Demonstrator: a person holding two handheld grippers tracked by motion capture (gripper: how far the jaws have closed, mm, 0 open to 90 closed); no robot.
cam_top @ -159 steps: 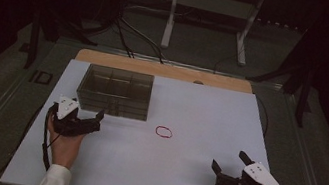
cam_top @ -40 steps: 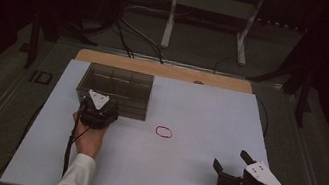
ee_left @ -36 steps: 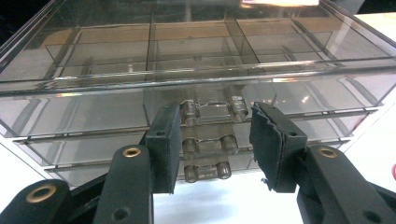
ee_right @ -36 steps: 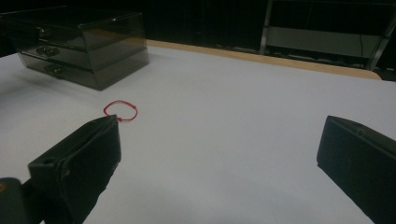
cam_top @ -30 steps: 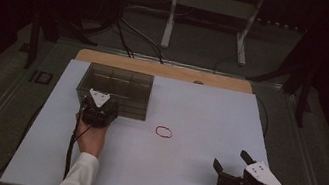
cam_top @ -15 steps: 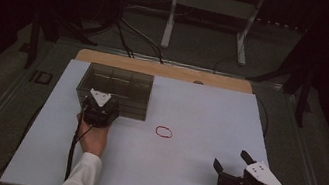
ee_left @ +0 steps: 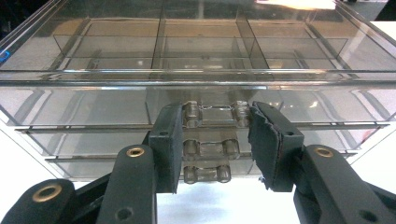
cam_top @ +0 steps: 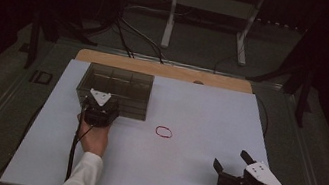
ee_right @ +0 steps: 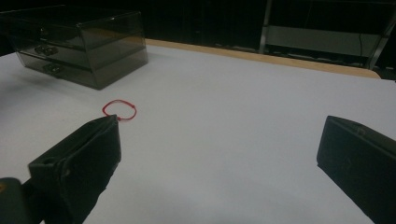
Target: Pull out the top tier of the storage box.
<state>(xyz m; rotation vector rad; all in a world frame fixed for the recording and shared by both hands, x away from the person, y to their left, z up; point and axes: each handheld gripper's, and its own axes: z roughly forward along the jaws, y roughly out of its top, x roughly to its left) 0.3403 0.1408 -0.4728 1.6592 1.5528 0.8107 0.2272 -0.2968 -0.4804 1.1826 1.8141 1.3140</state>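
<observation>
The clear drawer box [cam_top: 115, 84] stands at the far left of the white table [cam_top: 188, 177], close to the wooden strip [cam_top: 166, 70] along the table's far edge. The left gripper [cam_top: 101, 107] is pressed up to the box's near face. In the left gripper view its fingers [ee_left: 170, 144] are clamped on the top drawer handle [ee_left: 212, 114] — one pad against each end of the handle, with two more handles [ee_left: 208, 149] stacked below it between the black pads. Through the box's transparent lid the dividers of the top drawer are visible.

To the right of the box, apart from it, a red rubber band [cam_top: 163, 132] lies flat on the table. The right gripper [cam_top: 234, 165] sits well to the right of the box, near the table's front edge — its fingers [ee_right: 88, 154] spread wide with nothing between them, pointing towards the band and the box beyond.
</observation>
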